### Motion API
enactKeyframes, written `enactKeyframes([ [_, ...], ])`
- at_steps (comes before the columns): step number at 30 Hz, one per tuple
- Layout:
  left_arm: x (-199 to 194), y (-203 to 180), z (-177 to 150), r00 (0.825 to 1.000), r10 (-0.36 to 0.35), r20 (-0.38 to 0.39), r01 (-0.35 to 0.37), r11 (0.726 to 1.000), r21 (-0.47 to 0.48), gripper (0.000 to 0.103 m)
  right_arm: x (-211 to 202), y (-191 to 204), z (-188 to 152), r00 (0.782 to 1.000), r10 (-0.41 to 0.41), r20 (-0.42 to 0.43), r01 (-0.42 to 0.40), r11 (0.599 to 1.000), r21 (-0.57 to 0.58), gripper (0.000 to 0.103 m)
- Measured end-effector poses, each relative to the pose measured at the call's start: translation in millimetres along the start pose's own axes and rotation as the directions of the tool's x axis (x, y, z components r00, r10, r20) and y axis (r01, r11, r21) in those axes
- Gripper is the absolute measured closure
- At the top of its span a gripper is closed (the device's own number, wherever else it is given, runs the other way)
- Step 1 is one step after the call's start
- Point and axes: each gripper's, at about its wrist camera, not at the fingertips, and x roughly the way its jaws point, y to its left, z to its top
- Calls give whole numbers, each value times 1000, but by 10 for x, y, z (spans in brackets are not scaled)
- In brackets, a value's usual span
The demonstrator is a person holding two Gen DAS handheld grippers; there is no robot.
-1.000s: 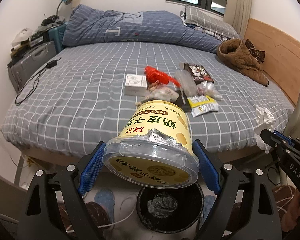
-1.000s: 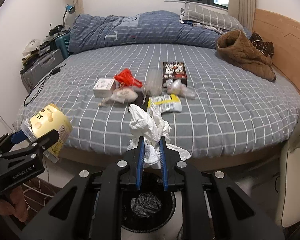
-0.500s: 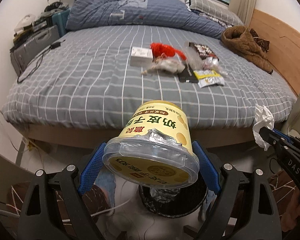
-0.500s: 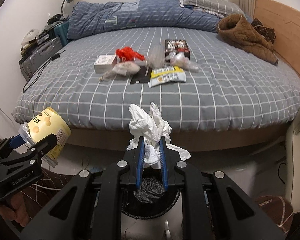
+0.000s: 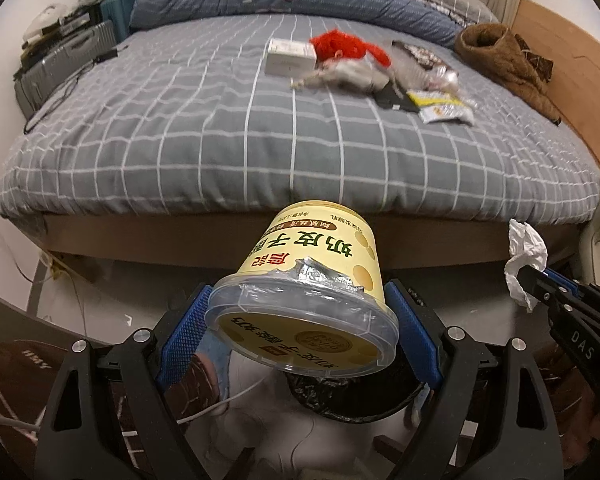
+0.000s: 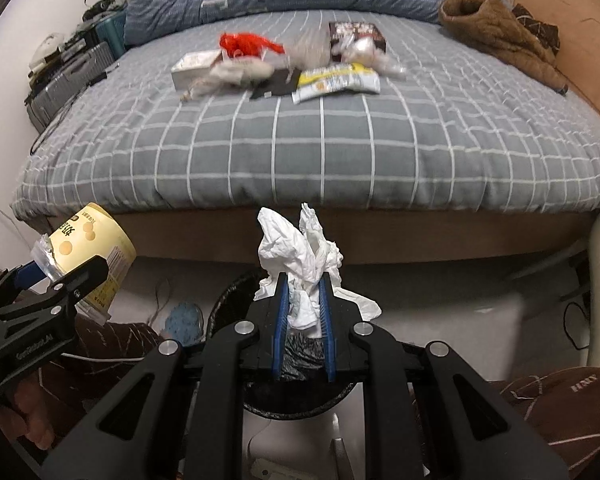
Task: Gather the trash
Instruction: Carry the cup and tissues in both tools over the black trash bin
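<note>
My left gripper [image 5: 296, 312] is shut on a yellow tub with a clear lid and torn foil [image 5: 312, 280]; the tub also shows in the right wrist view [image 6: 88, 252]. It hangs above a black-lined trash bin [image 5: 356, 400] on the floor. My right gripper [image 6: 302, 292] is shut on a crumpled white tissue [image 6: 300, 252], right over the bin [image 6: 228, 304]; the tissue also shows in the left wrist view [image 5: 524, 260]. More trash lies on the bed: a red bag [image 6: 248, 42], a white box [image 6: 192, 66], a yellow packet [image 6: 336, 80].
The grey checked bed [image 6: 300, 144] stands just behind the bin, its wooden base at gripper height. A brown garment [image 6: 496, 36] lies at the right, suitcases [image 6: 64, 84] at the left. Slippered feet [image 6: 564, 400] and a white cable [image 5: 204, 408] are on the floor.
Both grippers have dropped lower and tilted down towards the floor, so the bed has risen in both views and the bin sits closer beneath them. Both grips are unchanged.
</note>
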Motion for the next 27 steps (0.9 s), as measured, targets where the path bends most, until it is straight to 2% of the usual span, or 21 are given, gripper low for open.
enactKeyframes([
  [8,380,-8,-14,998,-32,-45,32,999,-8,19,423,58,-83,998,9,-69,-10,1000,-16,89],
  [13,636,16,-16,997,-21,-77,20,1000,-9,19,738,142,-144,992,22,-120,-27,999,-36,89],
  [22,1085,72,-164,987,-9,-163,11,1000,11,19,1234,195,-265,974,49,-223,-62,997,-53,89],
  [27,1264,207,-201,980,7,-200,-10,1000,-15,19,1501,302,-341,958,63,-280,-86,994,-71,89],
])
